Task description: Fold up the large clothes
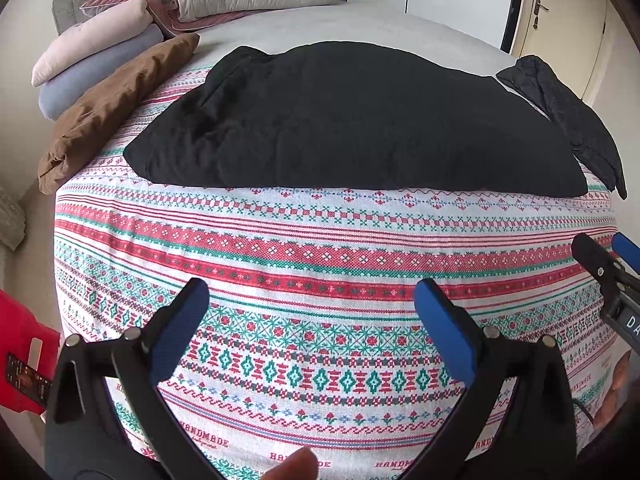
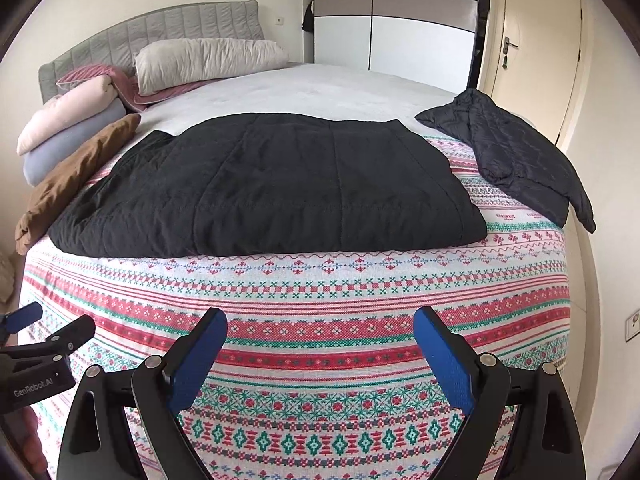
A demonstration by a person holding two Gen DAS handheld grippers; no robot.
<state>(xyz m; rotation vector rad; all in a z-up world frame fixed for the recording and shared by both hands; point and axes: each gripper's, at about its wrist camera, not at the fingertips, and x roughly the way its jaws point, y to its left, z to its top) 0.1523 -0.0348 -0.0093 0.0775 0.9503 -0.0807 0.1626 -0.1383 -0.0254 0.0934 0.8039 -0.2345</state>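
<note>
Lying folded flat on the patterned bedspread point(image 2: 320, 320), the big black quilted garment point(image 2: 272, 188) sits well ahead of both sets of jaws, touching neither. Left gripper point(image 1: 312, 320) and right gripper point(image 2: 320, 344) hover side by side over the bed's near end, jaws spread wide and empty, pointing toward the headboard point(image 2: 160, 28).

"HANDMADE" printed repeatedly along the patterned bedspread point(image 1: 320, 240) border, "GenRobot.AI" on the left tool point(image 2: 48, 330) body
</note>
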